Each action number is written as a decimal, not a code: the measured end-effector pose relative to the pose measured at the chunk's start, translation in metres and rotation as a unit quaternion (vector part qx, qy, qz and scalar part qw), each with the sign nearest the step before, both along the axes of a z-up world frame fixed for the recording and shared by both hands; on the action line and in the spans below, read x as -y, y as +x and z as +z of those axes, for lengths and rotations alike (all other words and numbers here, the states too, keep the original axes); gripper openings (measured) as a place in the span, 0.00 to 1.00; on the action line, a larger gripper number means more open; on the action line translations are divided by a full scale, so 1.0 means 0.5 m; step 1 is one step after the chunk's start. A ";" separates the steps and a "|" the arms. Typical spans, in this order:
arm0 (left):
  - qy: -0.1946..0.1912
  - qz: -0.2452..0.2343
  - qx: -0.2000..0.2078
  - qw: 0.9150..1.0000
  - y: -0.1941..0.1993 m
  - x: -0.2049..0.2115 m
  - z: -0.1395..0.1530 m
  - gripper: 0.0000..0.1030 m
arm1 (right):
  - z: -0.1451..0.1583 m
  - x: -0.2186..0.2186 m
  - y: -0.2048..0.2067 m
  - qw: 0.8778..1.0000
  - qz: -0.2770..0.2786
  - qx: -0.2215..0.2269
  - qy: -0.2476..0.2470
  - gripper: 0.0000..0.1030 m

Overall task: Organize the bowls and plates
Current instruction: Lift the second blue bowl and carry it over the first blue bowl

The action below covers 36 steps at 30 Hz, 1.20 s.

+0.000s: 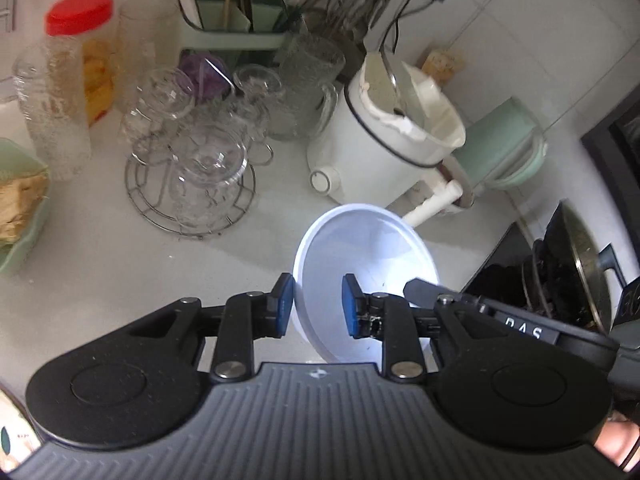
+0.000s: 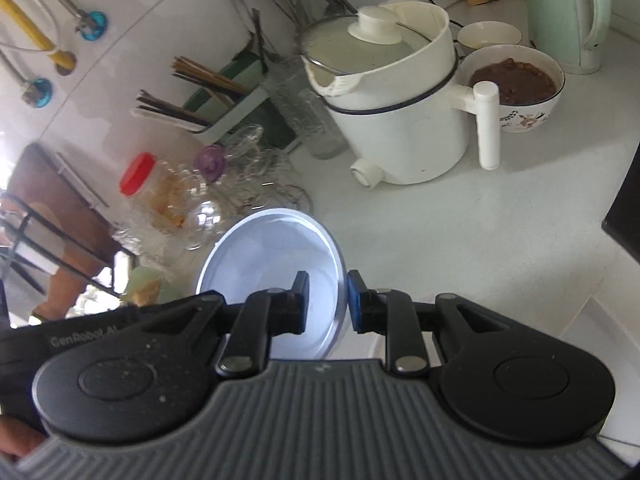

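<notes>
White bowl (image 1: 366, 264), above counter by cooker (image 1: 384, 140): left gripper (image 1: 318, 306) and right gripper (image 2: 329, 304) pinch opposite rims; uneven lift risks slipping.

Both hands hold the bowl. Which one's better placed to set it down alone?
Right, probably: both grippers pinch the bowl rim, but bare counter lies beside the right gripper, while glasses crowd the left gripper.
</notes>
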State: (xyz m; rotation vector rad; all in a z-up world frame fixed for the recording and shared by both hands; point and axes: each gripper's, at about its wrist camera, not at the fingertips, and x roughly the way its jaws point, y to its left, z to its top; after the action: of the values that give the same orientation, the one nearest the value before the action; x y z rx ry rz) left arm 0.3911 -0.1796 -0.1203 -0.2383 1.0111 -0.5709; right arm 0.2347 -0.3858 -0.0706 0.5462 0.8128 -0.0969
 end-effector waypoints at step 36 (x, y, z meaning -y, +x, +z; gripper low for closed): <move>-0.003 0.147 -0.017 0.989 -0.135 -0.238 -0.017 0.28 | -0.026 -0.184 -0.022 0.989 0.143 -0.030 0.014 0.23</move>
State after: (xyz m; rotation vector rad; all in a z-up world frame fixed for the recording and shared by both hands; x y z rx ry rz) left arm 0.3236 -0.0606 -0.1289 -0.3969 0.9850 -0.3024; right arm 0.2238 -0.2938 -0.0834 0.4494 0.9458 0.1634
